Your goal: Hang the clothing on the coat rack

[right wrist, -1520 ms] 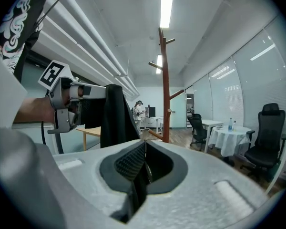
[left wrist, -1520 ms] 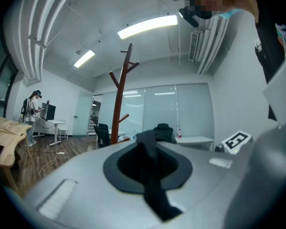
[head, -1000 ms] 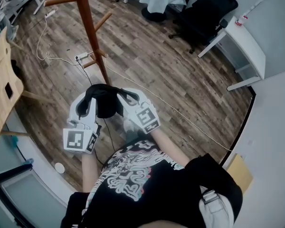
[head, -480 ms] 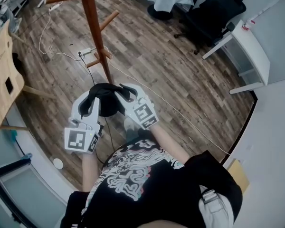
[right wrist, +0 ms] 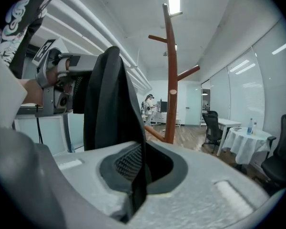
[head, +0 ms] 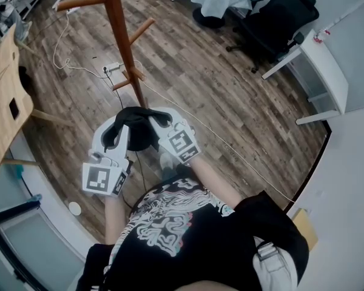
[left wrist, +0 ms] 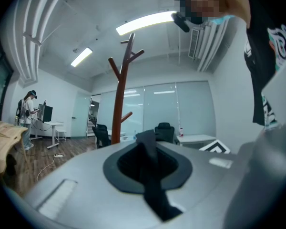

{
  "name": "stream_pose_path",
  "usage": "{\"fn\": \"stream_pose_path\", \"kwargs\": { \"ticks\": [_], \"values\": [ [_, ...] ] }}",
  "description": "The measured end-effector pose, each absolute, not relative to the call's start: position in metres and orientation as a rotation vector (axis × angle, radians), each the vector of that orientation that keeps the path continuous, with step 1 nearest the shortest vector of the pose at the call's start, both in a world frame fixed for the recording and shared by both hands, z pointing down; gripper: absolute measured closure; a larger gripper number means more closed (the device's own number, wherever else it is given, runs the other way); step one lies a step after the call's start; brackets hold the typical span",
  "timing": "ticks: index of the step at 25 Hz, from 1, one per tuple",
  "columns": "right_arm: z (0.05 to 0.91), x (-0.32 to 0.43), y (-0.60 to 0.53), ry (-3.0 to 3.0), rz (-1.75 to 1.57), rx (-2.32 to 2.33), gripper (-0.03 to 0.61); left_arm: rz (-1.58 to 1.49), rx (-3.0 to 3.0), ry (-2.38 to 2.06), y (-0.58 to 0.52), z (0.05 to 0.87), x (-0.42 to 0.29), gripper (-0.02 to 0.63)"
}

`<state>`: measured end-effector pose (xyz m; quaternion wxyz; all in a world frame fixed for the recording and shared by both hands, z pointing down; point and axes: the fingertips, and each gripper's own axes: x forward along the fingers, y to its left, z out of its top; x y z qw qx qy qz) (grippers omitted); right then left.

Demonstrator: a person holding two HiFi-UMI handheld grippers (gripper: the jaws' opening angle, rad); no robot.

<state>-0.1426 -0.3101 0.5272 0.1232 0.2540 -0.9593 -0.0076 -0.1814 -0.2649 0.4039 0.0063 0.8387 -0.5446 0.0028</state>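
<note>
- The black clothing (head: 135,131) hangs bunched between the two tools. It is low in front of the person, just short of the foot of the coat rack (head: 122,47), and not yet on any peg.
- The left hand-held gripper (head: 113,133) is pinched narrow on a thin black strip of the fabric. The right hand-held gripper (head: 158,122) is likewise clamped together on a fold of it, with a broad flap standing up beside its jaws.
- The step in hand, as I judge it, is the carry and lift to the rack. Both bites look thin, so hold the pinch firm and raise the two tools together, or the strip may slip out on one side.
- Spread the tools a little apart on the way up, to open the garment into a loop or a taut edge; a bunched lump would likely slide off a slanted peg.
- Aim for the upward-slanting peg (head: 142,29) on the right of the post. Bring the fabric above its tip, then lower it over the peg — do not push it on from the side.
- Let go only once the weight rests on the peg, one side first, so the other grip can catch a slide.
</note>
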Motion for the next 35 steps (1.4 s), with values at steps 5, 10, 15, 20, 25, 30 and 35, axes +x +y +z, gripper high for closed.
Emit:
{"fn": "stream_pose_path", "kwargs": {
  "ticks": [5,10,15,20,25,30,35],
  "values": [
    [0.522,-0.132,-0.322,-2.814,0.011,0.804,0.575,0.012,2.611,-1.721,-0.272,0.406,-0.185,0.606],
    [0.505,-0.116,-0.344,-2.867,0.187,0.923,0.576,0.033,2.593,-1.727,-0.282,0.413,-0.190,0.606],
    [0.478,-0.101,-0.359,-2.917,0.232,1.011,0.577,0.066,2.571,-1.742,-0.291,0.420,-0.197,0.606],
    [0.449,-0.091,-0.372,-2.953,0.216,1.096,0.577,0.133,2.544,-1.734,-0.305,0.423,-0.199,0.606],
    [0.434,-0.084,-0.388,-2.978,0.196,1.127,0.577,0.191,2.570,-1.734,-0.316,0.420,-0.195,0.606],
    [0.417,-0.082,-0.397,-3.001,0.207,1.132,0.577,0.233,2.578,-1.730,-0.325,0.416,-0.195,0.606],
    [0.387,-0.081,-0.408,-3.049,0.132,1.119,0.576,0.355,2.559,-1.723,-0.338,0.425,-0.197,0.606]
  ]
}}
